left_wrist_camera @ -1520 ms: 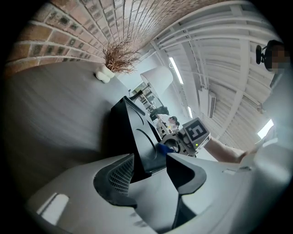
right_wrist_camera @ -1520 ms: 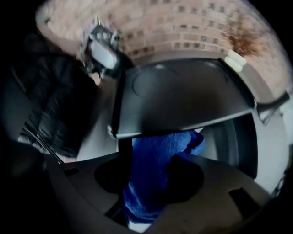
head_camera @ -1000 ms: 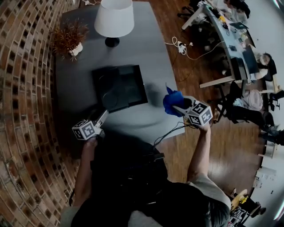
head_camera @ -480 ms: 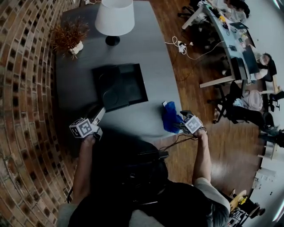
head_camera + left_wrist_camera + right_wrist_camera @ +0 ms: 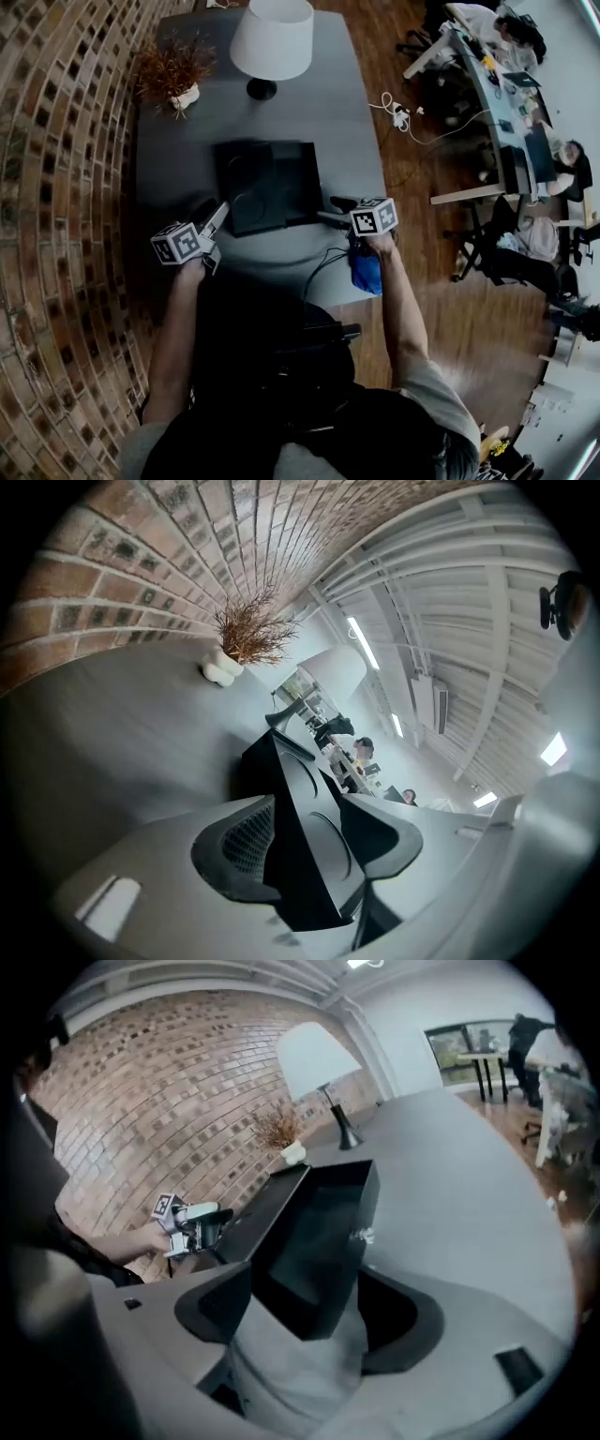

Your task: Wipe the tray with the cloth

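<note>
The black tray (image 5: pixel 272 183) lies on the grey table (image 5: pixel 328 112). My left gripper (image 5: pixel 221 211) reaches its front left corner. In the left gripper view the tray's corner (image 5: pixel 300 836) stands between the open jaws. My right gripper (image 5: pixel 326 217) is at the front right corner. Its jaws have just been opening, and they stand wide around that corner (image 5: pixel 314 1232) without pressing on it. The blue cloth (image 5: pixel 367 274) lies loose at the table's front edge, under my right forearm.
A white-shaded lamp (image 5: pixel 272 42) and a dried plant in a white pot (image 5: pixel 173 75) stand at the table's far end. A brick wall (image 5: pixel 56 187) runs along the left. A cable (image 5: pixel 323 267) trails near the front edge. Desks and chairs stand on the wooden floor at right.
My right gripper let go of the blue cloth, which now lies at the table's front edge, and swung left to the tray's corner. My left gripper moved forward to the tray.
</note>
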The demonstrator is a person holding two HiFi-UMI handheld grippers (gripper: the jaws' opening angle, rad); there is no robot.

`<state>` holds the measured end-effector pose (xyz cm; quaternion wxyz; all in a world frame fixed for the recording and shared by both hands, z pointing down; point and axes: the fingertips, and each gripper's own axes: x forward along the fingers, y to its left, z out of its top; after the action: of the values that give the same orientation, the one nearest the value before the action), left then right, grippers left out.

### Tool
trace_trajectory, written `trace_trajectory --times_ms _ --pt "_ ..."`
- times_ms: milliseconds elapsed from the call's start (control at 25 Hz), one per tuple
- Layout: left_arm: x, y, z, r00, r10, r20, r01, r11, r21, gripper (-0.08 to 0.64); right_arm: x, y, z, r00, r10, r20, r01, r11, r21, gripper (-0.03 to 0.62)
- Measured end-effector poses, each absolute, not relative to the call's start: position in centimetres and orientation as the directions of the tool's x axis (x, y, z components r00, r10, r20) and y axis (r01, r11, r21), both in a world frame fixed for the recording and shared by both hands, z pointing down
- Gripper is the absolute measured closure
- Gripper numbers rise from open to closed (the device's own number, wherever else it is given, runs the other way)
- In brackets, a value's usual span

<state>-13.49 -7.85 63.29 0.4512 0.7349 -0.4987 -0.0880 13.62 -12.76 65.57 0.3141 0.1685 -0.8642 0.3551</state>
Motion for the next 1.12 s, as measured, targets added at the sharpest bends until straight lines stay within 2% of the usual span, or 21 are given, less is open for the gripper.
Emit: trace_trajectory --times_ms 120,360,480,680,840,920,1000,1120 --pt "-12.6 -8.9 63.5 0.509 -0.796 0.328 -0.654 -0.109 0.749 0.342 10.8 -13.2 66.9 -0.773 0.020 0.634 -0.470 0.653 -0.593 0.245" --pt "-11.0 -9.8 64.0 0.547 -0.768 0.334 -0.648 -0.135 0.750 0.342 5.9 -10.8 65.8 -0.774 0.144 0.617 -0.338 0.730 -0.594 0.254" --pt "-11.1 -9.9 63.9 0.540 -0.775 0.330 -0.647 -0.130 0.752 0.342 2.1 -9.2 65.7 -0.796 0.203 0.569 -0.261 0.734 -0.627 0.255" --pt "-11.5 -10.0 64.0 0.533 -0.778 0.333 -0.649 -0.123 0.751 0.340 0.0 -8.0 66.1 -0.776 0.216 0.592 -0.252 0.755 -0.606 0.253" --pt "-11.6 -10.2 63.9 0.529 -0.774 0.349 -0.657 -0.112 0.746 0.340 -0.1 -7.8 65.7 -0.802 0.187 0.567 -0.278 0.723 -0.632 0.253" --pt "-11.7 -10.7 63.7 0.526 -0.774 0.354 -0.666 -0.116 0.737 0.327 -0.5 -6.2 65.5 -0.804 0.217 0.554 -0.263 0.706 -0.658 0.253" --pt "-12.0 -11.2 63.8 0.544 -0.739 0.397 -0.718 -0.165 0.676 0.305 -1.4 -3.6 65.4 -0.799 0.264 0.541 -0.228 0.699 -0.678 0.254" --pt "-12.5 -13.0 64.2 0.579 -0.665 0.473 -0.773 -0.261 0.579 0.316 -2.7 -3.1 65.6 -0.817 0.241 0.524 -0.229 0.698 -0.678 0.255"
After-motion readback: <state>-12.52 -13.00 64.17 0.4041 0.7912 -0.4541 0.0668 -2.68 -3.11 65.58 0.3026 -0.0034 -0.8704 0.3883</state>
